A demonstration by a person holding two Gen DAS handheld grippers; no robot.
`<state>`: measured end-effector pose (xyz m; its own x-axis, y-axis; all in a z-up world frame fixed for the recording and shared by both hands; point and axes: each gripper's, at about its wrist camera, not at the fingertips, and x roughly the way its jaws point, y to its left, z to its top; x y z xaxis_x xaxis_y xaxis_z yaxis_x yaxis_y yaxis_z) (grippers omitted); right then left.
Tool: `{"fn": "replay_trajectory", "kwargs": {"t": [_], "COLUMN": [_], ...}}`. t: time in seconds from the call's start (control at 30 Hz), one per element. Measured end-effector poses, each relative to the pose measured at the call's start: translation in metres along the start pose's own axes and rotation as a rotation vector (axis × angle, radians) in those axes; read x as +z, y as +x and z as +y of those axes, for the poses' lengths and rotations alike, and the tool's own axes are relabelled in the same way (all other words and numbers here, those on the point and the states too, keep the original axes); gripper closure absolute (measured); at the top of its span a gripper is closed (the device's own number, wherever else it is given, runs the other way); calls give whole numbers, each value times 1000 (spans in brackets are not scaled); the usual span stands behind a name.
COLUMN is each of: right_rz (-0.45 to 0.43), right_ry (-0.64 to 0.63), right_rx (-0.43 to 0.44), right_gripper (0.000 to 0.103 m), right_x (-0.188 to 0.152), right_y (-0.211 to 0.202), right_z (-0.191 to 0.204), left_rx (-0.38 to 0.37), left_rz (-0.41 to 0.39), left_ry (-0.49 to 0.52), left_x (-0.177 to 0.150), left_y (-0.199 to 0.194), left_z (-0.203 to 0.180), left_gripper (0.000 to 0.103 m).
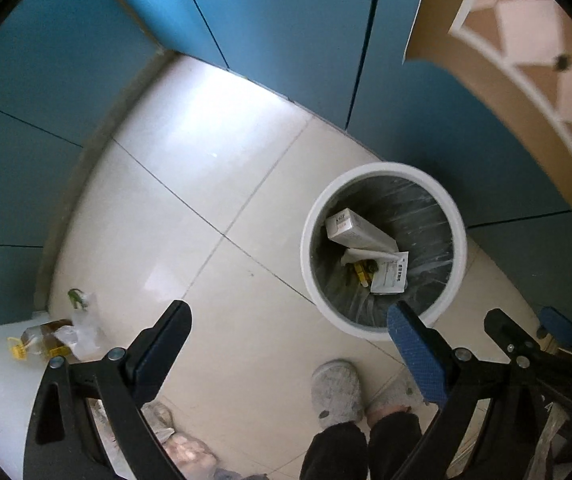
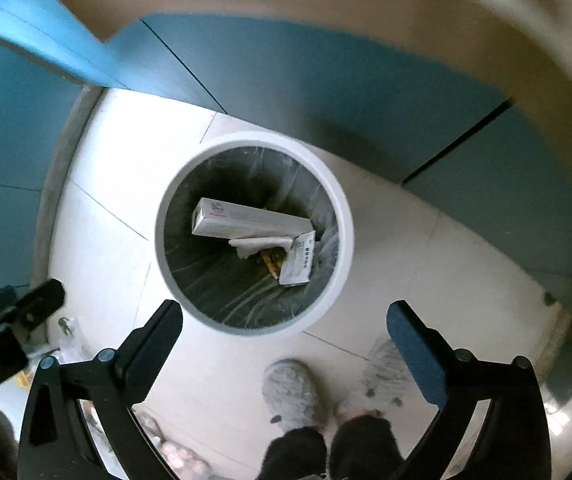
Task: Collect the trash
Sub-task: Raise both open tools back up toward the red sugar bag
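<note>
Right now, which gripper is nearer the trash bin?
Right. The right gripper hangs almost directly above the trash bin, near its front rim. The left gripper is off to the bin's left, over bare floor. Both jaws open, empty.

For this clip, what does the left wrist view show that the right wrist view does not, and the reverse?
Only the left wrist view clearly shows the oil bottle with crumpled plastic wrap on the floor at left, and the patterned tan and white panel.

Only the right wrist view shows the red printing on the long white box.

Both show the white bin with box, tissue and paper packet inside, grey slippers, blue cabinets, and open, empty tools: left tool, right tool.
</note>
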<state>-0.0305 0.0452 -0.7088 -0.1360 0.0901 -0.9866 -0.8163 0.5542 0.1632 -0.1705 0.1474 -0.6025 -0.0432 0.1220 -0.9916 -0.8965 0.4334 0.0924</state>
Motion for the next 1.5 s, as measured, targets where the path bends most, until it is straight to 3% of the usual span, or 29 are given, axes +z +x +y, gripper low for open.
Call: {"fn": "replay_trajectory", "kwargs": {"t": [0.1, 0.57, 0.8, 1.07, 1.3, 1.5], "right_rz": [-17, -138, -190, -256, -277, -321], "right_ry": [-17, -73, -106, -105, -23, 171], "right_rx": [-12, -38, -3, 48, 136, 195], "right_gripper": [0, 0, 0, 0, 0, 0], "right_x": [-5, -49, -76, -99, -104, -78], "right_y": [-34, -275, -387, -481, -519, -546], "right_z": [6, 4, 13, 27, 11, -66], "left_rx": [-1, -46, -80, -108, -161, -258], "left_rz": [-18, -90, -125, -200, -285, -320], "left_ry": [-4, 5, 1, 28, 61, 125], "left_x": [-9, -67, -84, -99, -75, -24], "left_y": [-36, -228, -310, -385, -429, -441], "left_z": [3, 11, 17, 19, -3, -67], "left_gripper": [3, 3, 3, 3, 3, 4]}}
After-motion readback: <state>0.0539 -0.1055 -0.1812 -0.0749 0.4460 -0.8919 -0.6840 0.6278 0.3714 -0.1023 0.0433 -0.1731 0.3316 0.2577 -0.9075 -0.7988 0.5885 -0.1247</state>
